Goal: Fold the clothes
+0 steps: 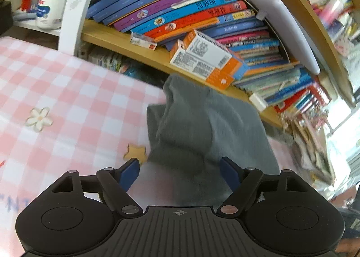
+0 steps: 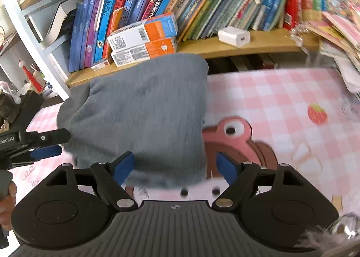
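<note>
the grey garment (image 2: 144,110) is found lying in a folded bundle at the far edge of the pink checked table (image 2: 281,99), against the bookshelf (image 2: 225,45). the left gripper (image 1: 180,172) and right gripper (image 2: 174,168) are held with jaws apart, nothing clamped, the near hem lying loose between the pads, presumably released to let the fold settle.

The grey garment (image 2: 144,108) is smeared by motion, so its folds and hem cannot be read, and its near edge seems to run behind the right hand-held gripper (image 2: 175,167). The garment covers part of the shelf (image 1: 126,41). Book (image 1: 337,9) titles at the right blur away.
</note>
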`<state>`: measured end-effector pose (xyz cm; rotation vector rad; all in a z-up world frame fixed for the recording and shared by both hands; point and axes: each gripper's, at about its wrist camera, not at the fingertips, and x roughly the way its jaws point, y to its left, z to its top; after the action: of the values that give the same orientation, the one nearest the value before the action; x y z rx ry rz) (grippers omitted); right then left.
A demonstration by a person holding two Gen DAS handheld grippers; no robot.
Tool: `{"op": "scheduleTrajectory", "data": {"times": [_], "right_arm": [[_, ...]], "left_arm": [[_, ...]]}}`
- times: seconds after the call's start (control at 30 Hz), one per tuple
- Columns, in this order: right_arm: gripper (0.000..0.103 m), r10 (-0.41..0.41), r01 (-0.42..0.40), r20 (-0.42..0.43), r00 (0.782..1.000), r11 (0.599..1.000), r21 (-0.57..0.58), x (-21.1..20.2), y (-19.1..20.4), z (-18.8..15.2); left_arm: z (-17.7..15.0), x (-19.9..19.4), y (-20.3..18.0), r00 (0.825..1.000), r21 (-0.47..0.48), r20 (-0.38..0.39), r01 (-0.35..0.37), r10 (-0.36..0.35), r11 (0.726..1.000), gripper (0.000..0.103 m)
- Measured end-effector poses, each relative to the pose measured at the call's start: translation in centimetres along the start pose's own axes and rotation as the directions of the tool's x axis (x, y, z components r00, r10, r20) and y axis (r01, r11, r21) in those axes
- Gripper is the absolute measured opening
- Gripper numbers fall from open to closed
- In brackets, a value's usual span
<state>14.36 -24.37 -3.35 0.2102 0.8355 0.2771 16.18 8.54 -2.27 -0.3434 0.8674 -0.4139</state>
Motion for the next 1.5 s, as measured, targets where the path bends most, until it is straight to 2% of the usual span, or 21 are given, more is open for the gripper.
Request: {"op": "scheduleTrajectory", "data": {"times": [0.23, 0.47, 0.63, 0.77, 1.0, 1.37, 1.5], "right_arm": [[0.079, -0.009, 0.009, -0.007, 1.000, 1.000, 0.003, -2.4, 1.5, -2.9], [0.081, -0.026, 0.025, -0.012, 1.000, 0.998, -0.055, -4.2, 3.3, -5.6], [0.084, -0.070, 0.071, 0.007, 0.998, 0.994, -0.089, -5.3, 3.7, -6.9], [0.088, -0.094, 0.097, 0.030, 0.995, 0.991, -0.096, -5.9, 4.0, -7.4], [0.093, -0.119, 0.123, 0.041, 0.992, 0.985, -0.120, -6.5, 4.4, -7.8], [0.096, -0.135, 0.141, 0.052, 0.989, 0.981, -0.131, -7.0, 4.6, -8.2], [0.096, -0.136, 0.142, 0.052, 0.989, 0.981, -0.132, -7.1, 4.6, -8.2]], "left_arm": [[-3.2, -2.3, -1.8, 1.000, 0.045, -0.015, -0.015, 0.015, 0.999, 0.080], [-5.5, -4.0, -3.2, 0.999, 0.083, -0.012, -0.047, 0.048, 0.995, 0.080], [-6.6, -5.0, -4.1, 0.991, 0.105, 0.030, -0.130, 0.128, 0.986, 0.081], [-7.3, -5.5, -4.8, 0.985, 0.145, 0.053, -0.172, 0.166, 0.974, 0.083], [-8.7, -6.1, -5.8, 0.975, 0.202, 0.089, -0.218, 0.203, 0.955, 0.094], [-9.4, -6.4, -7.0, 0.970, 0.261, 0.123, -0.234, 0.208, 0.936, 0.098], [-9.4, -6.6, -7.0, 0.969, 0.251, 0.127, -0.238, 0.211, 0.938, 0.099]]}}
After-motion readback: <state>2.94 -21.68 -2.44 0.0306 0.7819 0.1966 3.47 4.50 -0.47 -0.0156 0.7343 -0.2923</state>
